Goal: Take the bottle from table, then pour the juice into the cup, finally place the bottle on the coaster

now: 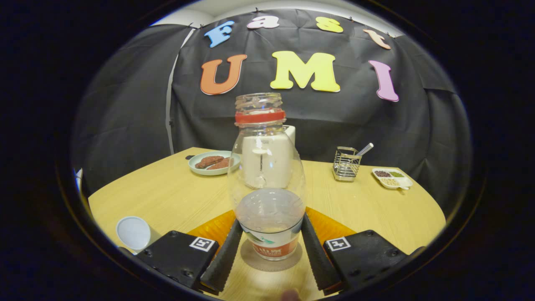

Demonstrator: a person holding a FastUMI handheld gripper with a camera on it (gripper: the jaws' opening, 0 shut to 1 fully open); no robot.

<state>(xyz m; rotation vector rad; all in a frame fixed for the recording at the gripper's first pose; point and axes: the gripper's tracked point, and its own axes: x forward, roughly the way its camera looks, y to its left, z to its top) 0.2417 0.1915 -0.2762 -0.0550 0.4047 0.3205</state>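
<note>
A clear plastic bottle (267, 167) with a red neck ring and no cap stands upright between my fingers, a little pale liquid in its lower part. Its base rests on a round grey coaster (250, 262) on the wooden table (167, 196). My gripper (271, 219) is shut on the bottle, one finger (225, 255) against each side of its lower body. A white cup (133, 232) stands on the table just left of the left finger. An orange mat (213, 228) lies under the bottle area, beyond the fingers.
Behind the bottle stands a white box-like object (289, 133). A pale plate with brown biscuits (213, 162) lies at the back left. A wire holder with a utensil (346, 164) and a small divided dish of grains (392, 177) are at the back right.
</note>
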